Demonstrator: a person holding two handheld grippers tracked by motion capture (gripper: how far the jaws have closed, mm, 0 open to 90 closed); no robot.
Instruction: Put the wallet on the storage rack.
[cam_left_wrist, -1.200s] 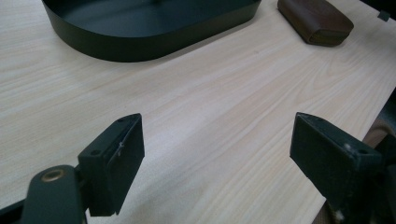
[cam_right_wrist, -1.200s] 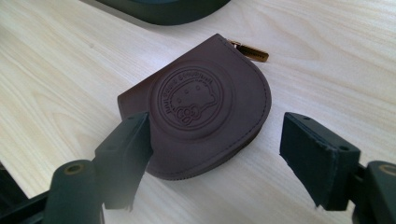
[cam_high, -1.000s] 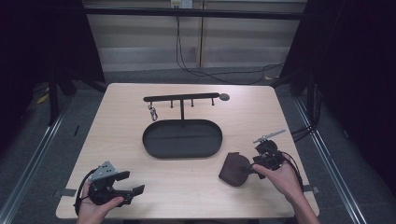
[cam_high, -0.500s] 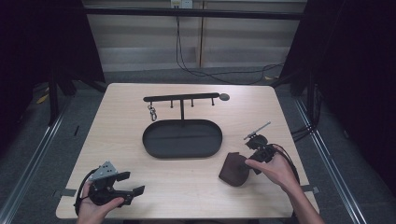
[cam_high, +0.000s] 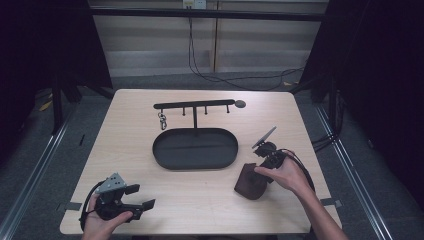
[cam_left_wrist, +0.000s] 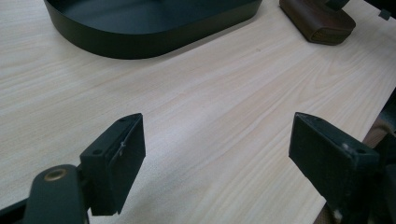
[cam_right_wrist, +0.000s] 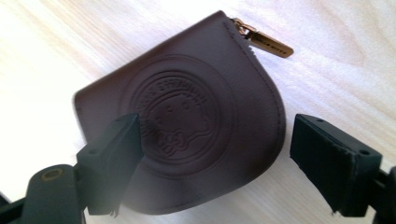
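Brown leather coin pouch (cam_right_wrist: 187, 116) lying flat on pale wood-grain table (cam_high: 150, 140), rounded edge toward the near side in the right gripper view, zipper end with gold pull tab (cam_right_wrist: 266, 42) pointing up and to the right. Half-round in outline, long axis running roughly across the view between the jaws. Dark chocolate colour, stitched along the curved edge, with a round embossed seal of a cartoon face ringed by lettering at the centre. From above, pouch (cam_high: 251, 182) near the table's right front, just right of the black oval tray (cam_high: 195, 148). Right gripper (cam_right_wrist: 215, 163) poised over the pouch, jaws just opened wide and straddling it, pads not pressing. Left gripper (cam_high: 137, 197) at the left front corner, jaws spread apart above bare wood, gripping nothing. Behind the tray, a black hook rack (cam_high: 194, 105) with a metal key ring (cam_high: 162, 120) hanging at its left end. Grey floor, trailing cable and dark curtains around the table.
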